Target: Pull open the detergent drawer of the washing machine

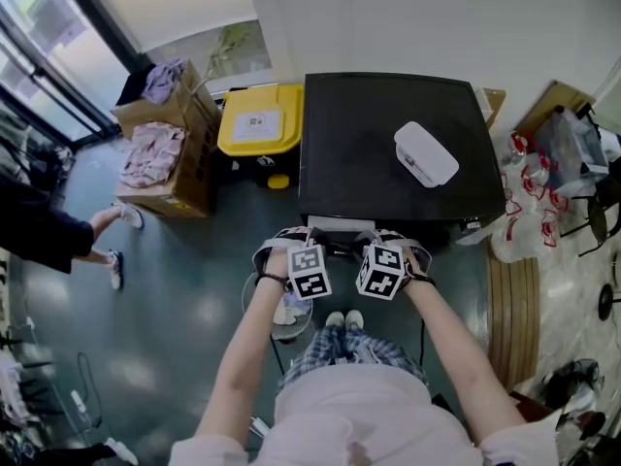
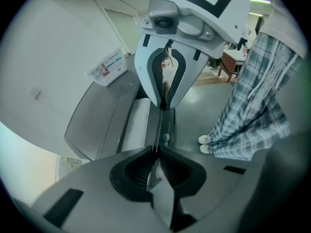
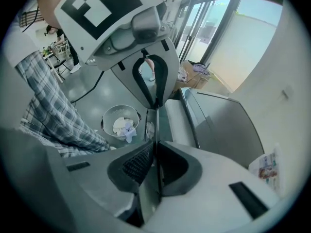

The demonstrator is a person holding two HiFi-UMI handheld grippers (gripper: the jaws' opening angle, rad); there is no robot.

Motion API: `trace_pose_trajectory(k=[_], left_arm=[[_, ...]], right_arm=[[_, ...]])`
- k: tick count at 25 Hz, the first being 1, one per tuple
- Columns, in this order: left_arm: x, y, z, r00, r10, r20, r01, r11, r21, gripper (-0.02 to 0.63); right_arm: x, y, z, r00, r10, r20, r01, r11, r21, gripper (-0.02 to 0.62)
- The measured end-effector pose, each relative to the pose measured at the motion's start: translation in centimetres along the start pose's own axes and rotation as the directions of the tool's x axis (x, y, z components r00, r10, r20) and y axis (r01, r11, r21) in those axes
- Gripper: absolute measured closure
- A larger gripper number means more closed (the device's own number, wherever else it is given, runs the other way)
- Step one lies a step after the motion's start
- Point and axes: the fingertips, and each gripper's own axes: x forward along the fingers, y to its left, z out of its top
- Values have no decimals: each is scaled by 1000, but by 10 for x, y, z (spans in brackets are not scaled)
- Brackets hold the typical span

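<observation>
Left gripper (image 2: 156,152) and right gripper (image 3: 156,144) both clamp the one detergent drawer (image 1: 340,226), at the washing machine (image 1: 388,134) front. Around: one white box (image 1: 425,153) on top, one yellow bin (image 1: 260,119), one laundry basket (image 3: 111,130).

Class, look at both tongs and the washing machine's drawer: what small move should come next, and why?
Probably draw both tongs level, straight toward the person. The left tongs and right tongs each pinch an end of the thin drawer front, and a pale strip of drawer shows before the washing machine, so it seems only partly out.
</observation>
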Motion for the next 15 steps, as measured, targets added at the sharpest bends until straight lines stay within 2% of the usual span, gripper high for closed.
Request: trace_pose_trajectory(k=[6, 15], left_arm=[[-3, -28, -1, 1000, -29, -5, 29, 1000, 11, 541], [-11, -55, -2, 999, -43, 4, 43, 999, 0, 541]], right_arm=[[0, 29, -4, 999, 52, 5, -52, 999, 11, 543], [-7, 55, -3, 996, 82, 20, -83, 996, 44, 546]])
